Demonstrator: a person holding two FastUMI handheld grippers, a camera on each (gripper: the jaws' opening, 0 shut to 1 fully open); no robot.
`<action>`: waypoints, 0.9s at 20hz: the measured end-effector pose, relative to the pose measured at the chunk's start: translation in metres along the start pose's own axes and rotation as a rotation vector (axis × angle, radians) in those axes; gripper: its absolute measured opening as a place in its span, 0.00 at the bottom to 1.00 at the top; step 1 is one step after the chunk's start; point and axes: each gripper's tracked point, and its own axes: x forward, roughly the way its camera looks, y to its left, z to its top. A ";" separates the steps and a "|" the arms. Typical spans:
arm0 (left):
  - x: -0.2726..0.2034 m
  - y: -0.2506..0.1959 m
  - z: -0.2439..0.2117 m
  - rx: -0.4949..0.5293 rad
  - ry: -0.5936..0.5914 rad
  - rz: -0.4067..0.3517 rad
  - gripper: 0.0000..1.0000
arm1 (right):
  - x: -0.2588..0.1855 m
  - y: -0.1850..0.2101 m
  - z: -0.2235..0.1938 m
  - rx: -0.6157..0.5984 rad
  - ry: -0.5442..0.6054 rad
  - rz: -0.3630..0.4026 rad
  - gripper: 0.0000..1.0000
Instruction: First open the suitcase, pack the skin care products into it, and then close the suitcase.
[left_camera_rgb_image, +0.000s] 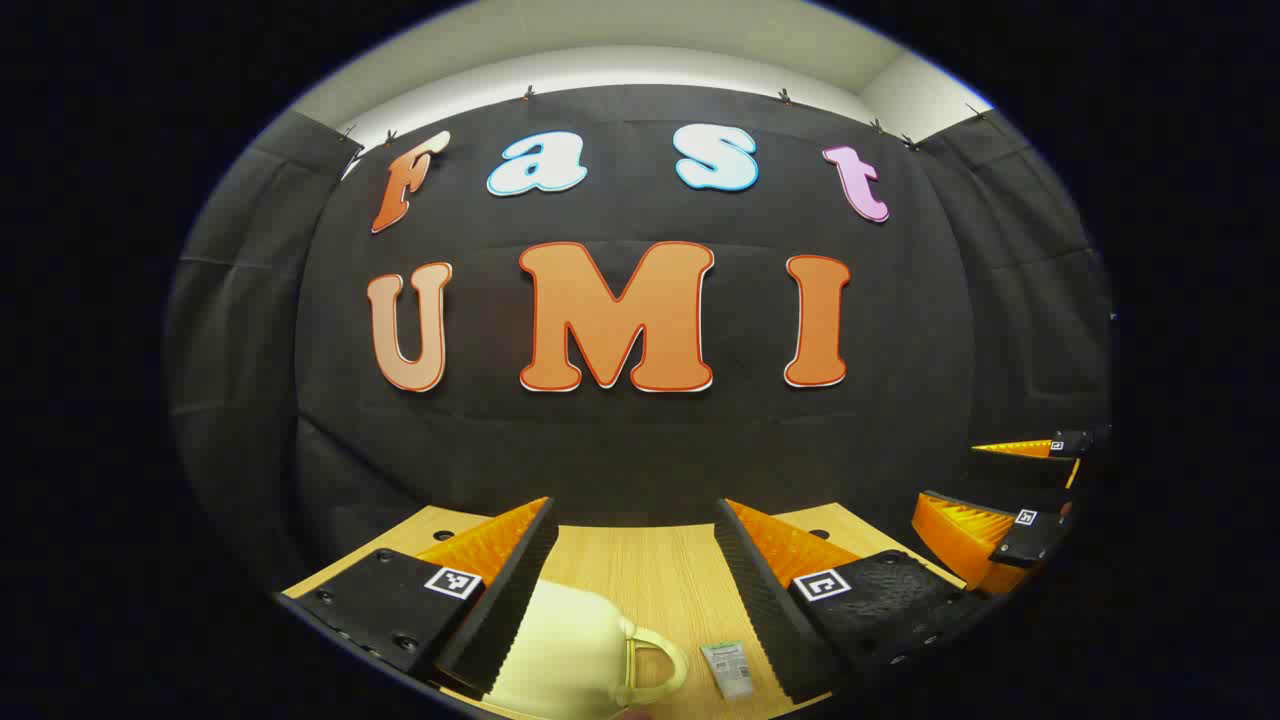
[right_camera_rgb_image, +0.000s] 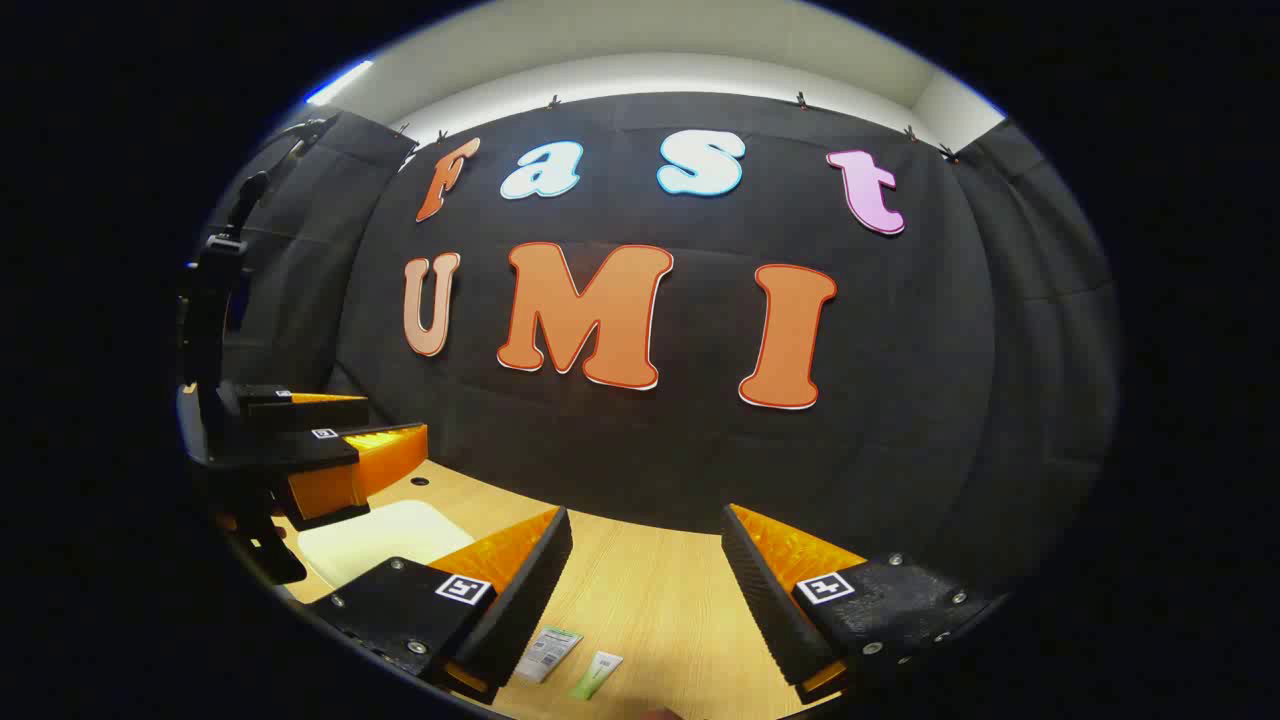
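Here the wooden bench (left_camera_rgb_image: 650, 570) stretches forward from both grippers to the foot of the black cloth wall (left_camera_rgb_image: 640, 430), and it carries everything else. The largest thing on it is the pale cream suitcase (left_camera_rgb_image: 565, 655), closed, lying low between the fingers of the left gripper (left_camera_rgb_image: 635, 590) and closest to its left finger, with its looped handle (left_camera_rgb_image: 655, 665) pointing toward the right finger. In the right gripper view the same suitcase (right_camera_rgb_image: 385, 535) lies off to the left of the right gripper (right_camera_rgb_image: 645, 595), partly behind that gripper's left finger and under the other gripper.

The left gripper has its fingers spread wide, holding nothing; the suitcase sits in the gap without either finger pressing on it. The right gripper also stands spread, nothing between its fingers but bare bench. Each gripper appears in the other's view: the right gripper (left_camera_rgb_image: 1010, 510) at the far right edge of the left gripper view, the left gripper (right_camera_rgb_image: 330, 450) at the left of the right gripper view, above the suitcase.

Smallest are the skin care products. A flat sachet (left_camera_rgb_image: 727, 668) with a printed label lies just inside the left gripper's right finger, near the suitcase handle but apart from it. In the right gripper view that sachet (right_camera_rgb_image: 548, 655) lies just beside the right gripper's left finger, and a small green tube (right_camera_rgb_image: 597, 674) lies right next to it, toward the middle of the gap.
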 end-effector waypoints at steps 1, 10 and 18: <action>0.000 0.002 -0.002 0.002 0.004 0.008 0.94 | 0.001 -0.001 0.001 0.000 -0.001 -0.004 0.95; -0.003 -0.002 0.005 0.054 0.006 0.005 0.97 | -0.008 -0.023 0.003 -0.008 0.004 -0.027 0.95; -0.004 -0.017 -0.032 0.185 0.027 -0.046 0.97 | -0.016 -0.035 -0.010 -0.020 0.020 -0.038 0.95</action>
